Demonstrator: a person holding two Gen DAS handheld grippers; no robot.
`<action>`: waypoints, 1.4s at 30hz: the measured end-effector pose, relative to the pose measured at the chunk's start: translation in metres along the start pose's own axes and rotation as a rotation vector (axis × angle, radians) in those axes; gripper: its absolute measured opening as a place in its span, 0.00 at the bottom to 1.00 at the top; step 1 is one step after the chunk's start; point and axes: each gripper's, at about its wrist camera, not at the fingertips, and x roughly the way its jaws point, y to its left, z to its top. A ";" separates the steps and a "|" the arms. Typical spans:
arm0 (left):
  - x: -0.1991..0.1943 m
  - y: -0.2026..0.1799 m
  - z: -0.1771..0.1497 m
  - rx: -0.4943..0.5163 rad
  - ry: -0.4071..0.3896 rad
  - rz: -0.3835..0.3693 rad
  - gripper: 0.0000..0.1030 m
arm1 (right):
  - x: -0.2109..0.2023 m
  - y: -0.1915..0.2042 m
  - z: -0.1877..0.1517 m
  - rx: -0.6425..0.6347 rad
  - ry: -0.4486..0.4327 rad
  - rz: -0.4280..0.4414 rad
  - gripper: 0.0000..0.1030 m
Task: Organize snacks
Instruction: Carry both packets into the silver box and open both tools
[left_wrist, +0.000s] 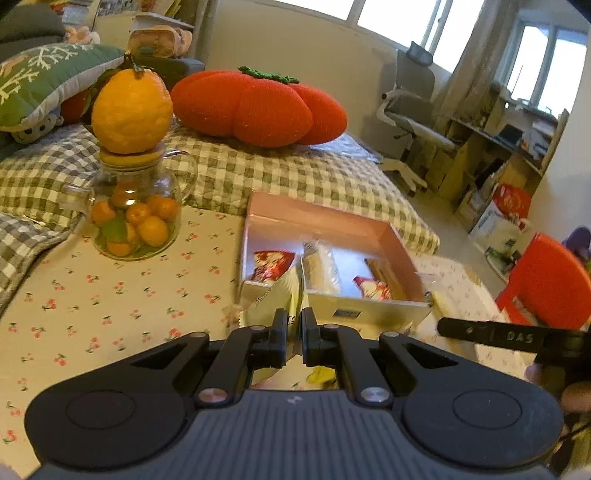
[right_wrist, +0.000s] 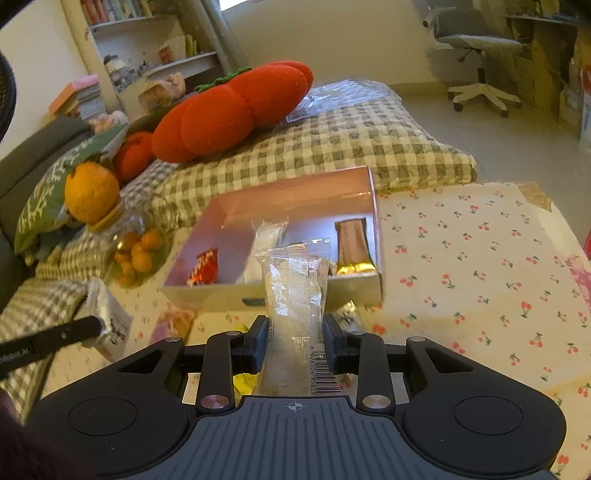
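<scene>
A pink-lined cardboard box (left_wrist: 325, 218) (right_wrist: 295, 192) lies on the cherry-print tablecloth. Inside it are red packets (left_wrist: 271, 264) (right_wrist: 203, 267), a white wrapped snack (left_wrist: 321, 266) (right_wrist: 267, 232) and a brown and gold packet (right_wrist: 352, 243). My left gripper (left_wrist: 294, 317) is shut on a thin pale green packet (left_wrist: 277, 295), held just in front of the box's near wall. The same packet (right_wrist: 107, 310) shows at the left of the right wrist view. My right gripper (right_wrist: 295, 328) is shut on a clear-wrapped snack bar (right_wrist: 295, 288), raised in front of the box.
A glass jar of small oranges (left_wrist: 135, 218) (right_wrist: 136, 251) with a big orange on its lid stands left of the box. Loose packets (right_wrist: 173, 321) (right_wrist: 349, 314) lie on the cloth (right_wrist: 480, 277). Behind are a checked blanket (left_wrist: 295, 166), a tomato cushion (left_wrist: 258, 107) and a red chair (left_wrist: 550, 280).
</scene>
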 end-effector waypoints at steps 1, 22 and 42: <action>0.004 -0.003 0.003 -0.007 -0.004 -0.001 0.06 | 0.003 0.000 0.003 0.012 -0.004 0.000 0.28; 0.117 -0.027 0.060 -0.060 0.073 0.035 0.05 | 0.086 -0.045 0.063 0.241 0.023 0.008 0.28; 0.191 -0.023 0.079 -0.033 0.098 0.128 0.04 | 0.150 -0.056 0.090 0.236 0.045 0.002 0.29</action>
